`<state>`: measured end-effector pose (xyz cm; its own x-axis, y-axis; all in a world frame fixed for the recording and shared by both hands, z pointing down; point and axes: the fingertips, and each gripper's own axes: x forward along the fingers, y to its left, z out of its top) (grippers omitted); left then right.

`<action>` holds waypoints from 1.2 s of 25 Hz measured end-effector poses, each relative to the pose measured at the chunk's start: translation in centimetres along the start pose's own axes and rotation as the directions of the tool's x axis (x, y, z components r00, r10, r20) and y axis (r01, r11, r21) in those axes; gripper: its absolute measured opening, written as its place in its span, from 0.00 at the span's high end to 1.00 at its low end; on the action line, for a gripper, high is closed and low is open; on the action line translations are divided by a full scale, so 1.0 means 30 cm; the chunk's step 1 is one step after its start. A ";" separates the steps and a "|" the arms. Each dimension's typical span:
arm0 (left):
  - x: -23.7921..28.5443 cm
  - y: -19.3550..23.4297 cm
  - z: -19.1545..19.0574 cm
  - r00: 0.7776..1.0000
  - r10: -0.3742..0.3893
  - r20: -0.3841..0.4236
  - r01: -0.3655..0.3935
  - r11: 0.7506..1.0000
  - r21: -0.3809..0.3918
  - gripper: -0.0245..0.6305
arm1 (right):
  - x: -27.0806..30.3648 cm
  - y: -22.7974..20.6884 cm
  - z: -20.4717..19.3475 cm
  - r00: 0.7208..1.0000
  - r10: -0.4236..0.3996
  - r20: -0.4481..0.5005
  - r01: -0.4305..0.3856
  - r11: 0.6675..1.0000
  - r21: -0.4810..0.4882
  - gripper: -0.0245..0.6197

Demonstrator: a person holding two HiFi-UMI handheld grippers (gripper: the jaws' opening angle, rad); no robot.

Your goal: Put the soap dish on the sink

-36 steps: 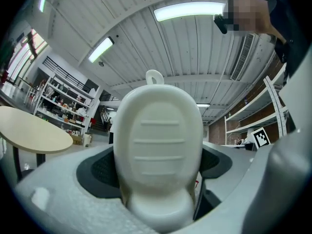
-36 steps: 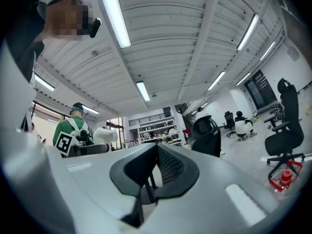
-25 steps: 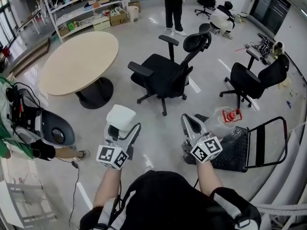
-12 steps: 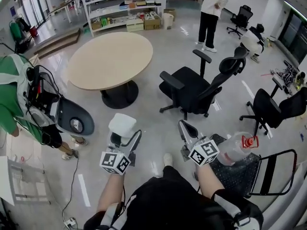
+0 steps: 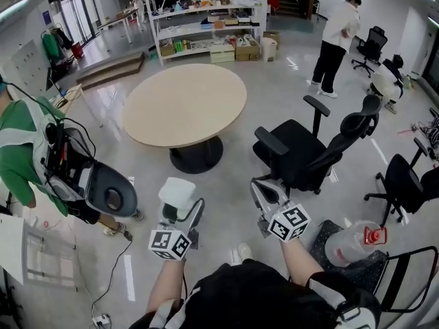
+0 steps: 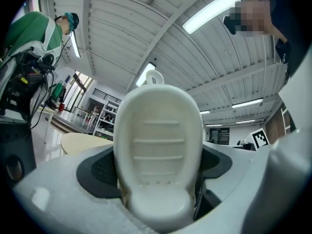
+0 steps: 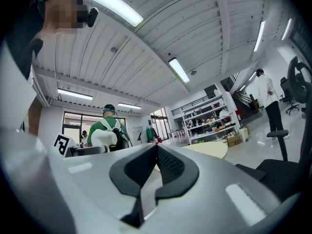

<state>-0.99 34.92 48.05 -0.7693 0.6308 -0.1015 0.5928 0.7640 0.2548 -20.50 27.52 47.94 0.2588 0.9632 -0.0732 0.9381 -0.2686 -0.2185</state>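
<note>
While the left gripper (image 5: 180,208) clamps the soap dish (image 5: 176,190), that dish is held above the grey floor (image 5: 221,182) at 7 o'clock from the centre of the head view. In the left gripper view the cream, ribbed, oval dish stands upright between the jaws and fills the middle of the picture. It covers the inner jaw faces, so only the dark pads (image 6: 99,171) show, one at each side of it. The far rim of the dish hides most of the room behind it.

The right gripper (image 5: 263,190) is at 4 o'clock, apart from the left one. Its jaws are pressed together tip to tip, with nothing between them.

Both forearms are cut off below by the person's own dark torso.

Surroundings, head view:
- Round table (image 5: 185,105) at 11 o'clock, its foot partly hidden under the top.
- Black office chair (image 5: 309,151) at 3 o'clock.
- Person in green (image 5: 22,149) at 9 o'clock, cut off by the left edge and carrying a grey shell-shaped device (image 5: 110,192) whose kind cannot be made out.
- Person in white (image 5: 335,41) at 1 o'clock, back turned.
- Clear jug (image 5: 351,247) with a red cap at 4 o'clock, resting on a black mesh frame that the edge cuts off.
- Shelving (image 5: 206,12) at 12 o'clock, contents too small to identify.
</note>
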 end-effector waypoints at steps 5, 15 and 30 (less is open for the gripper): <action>0.097 0.020 0.056 0.999 0.021 0.034 -0.023 0.998 0.059 0.25 | 0.103 -0.083 0.041 0.999 0.041 0.024 -0.041 0.999 -0.013 0.95; 0.323 0.035 0.096 0.997 0.048 0.062 -0.053 0.995 0.090 0.25 | 0.269 -0.266 0.089 0.995 0.100 0.020 -0.100 0.995 0.001 0.95; 0.556 0.187 0.060 0.991 0.129 0.026 -0.131 0.990 0.058 0.25 | 0.514 -0.452 0.048 0.987 0.150 -0.064 -0.146 0.988 0.052 0.95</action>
<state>-10.08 49.97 46.04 -0.6797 0.7276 -0.0926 0.7011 0.6817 0.2092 -29.57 45.99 48.37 0.4104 0.9109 -0.0424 0.8770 -0.4070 -0.2553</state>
